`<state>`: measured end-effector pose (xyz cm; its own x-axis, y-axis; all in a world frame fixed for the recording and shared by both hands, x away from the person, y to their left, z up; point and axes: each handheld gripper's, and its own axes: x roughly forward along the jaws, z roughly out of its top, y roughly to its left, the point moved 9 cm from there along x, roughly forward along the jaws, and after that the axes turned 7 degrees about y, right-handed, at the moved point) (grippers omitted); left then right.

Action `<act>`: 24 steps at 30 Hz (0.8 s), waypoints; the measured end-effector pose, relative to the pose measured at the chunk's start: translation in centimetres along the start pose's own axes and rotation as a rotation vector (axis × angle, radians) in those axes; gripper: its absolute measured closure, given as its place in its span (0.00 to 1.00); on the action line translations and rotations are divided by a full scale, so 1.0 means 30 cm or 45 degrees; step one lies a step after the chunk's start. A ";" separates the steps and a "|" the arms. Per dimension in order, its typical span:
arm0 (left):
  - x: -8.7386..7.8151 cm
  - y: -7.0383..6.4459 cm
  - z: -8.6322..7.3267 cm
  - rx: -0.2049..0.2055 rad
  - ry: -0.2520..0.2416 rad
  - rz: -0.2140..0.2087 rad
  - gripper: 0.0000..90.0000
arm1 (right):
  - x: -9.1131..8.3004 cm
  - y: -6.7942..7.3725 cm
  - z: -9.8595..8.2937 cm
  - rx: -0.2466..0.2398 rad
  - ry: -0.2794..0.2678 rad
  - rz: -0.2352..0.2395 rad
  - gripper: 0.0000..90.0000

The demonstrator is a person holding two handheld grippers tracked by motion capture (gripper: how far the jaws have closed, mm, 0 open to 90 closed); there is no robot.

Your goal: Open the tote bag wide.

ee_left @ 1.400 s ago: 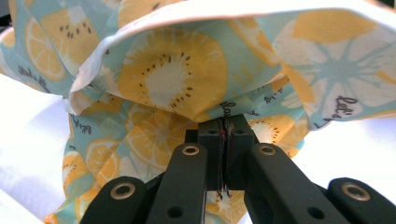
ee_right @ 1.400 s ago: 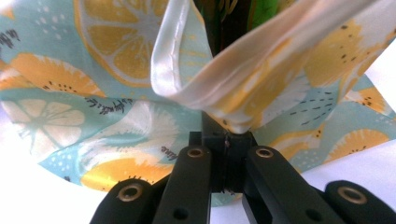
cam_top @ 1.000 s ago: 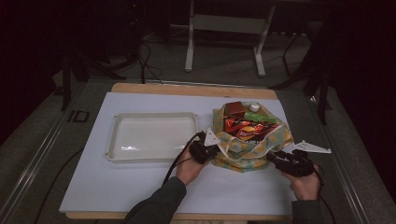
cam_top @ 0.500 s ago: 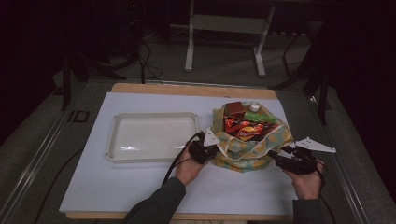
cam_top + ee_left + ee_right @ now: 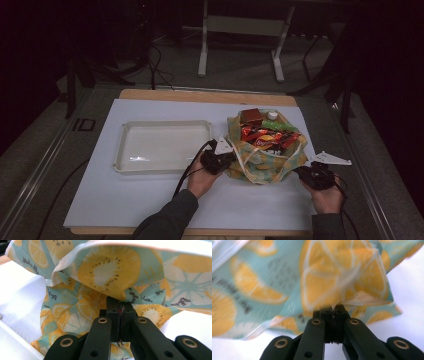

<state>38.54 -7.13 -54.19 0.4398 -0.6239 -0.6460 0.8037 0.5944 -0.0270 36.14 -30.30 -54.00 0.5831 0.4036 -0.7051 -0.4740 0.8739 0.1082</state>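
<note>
Both jaws pressed together on cloth, left gripper (image 5: 218,161) pinching the near-left edge and right gripper (image 5: 315,176) the right edge of the citrus-print bag (image 5: 265,167) resting on the surface (image 5: 150,200) beside the tray (image 5: 165,146), likely to spread its mouth around the snacks (image 5: 267,137).

The fruit-print bag (image 5: 312,277) is blurred in the right gripper view, its edges cut off.

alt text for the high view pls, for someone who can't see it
A person's two hands hold grippers at either side of a lemon-print cloth bag full of snack packets on a white table: the left gripper at its left edge, the right gripper at its right. An empty white tray lies left of the bag.
</note>
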 end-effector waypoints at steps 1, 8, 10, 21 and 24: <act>0.001 0.000 -0.002 0.001 0.006 0.001 0.98 | 0.011 0.000 -0.012 -0.001 0.032 0.011 1.00; 0.012 0.004 -0.013 -0.014 0.036 0.004 0.98 | 0.027 -0.010 -0.047 -0.023 0.136 0.003 0.84; 0.018 0.012 -0.025 -0.020 0.065 0.009 0.97 | 0.014 -0.019 -0.046 -0.014 0.131 -0.007 0.77; 0.005 0.028 -0.032 -0.049 0.057 0.009 0.83 | -0.056 -0.071 -0.025 0.050 0.058 -0.060 0.67; -0.027 0.031 -0.031 -0.064 0.015 -0.031 0.78 | -0.075 -0.080 -0.021 0.053 0.043 -0.050 0.74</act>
<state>38.56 -5.59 -54.40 0.4155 -0.6327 -0.6535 0.7927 0.6042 -0.0809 35.55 -33.48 -53.10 0.5774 0.3602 -0.7327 -0.4230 0.8995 0.1089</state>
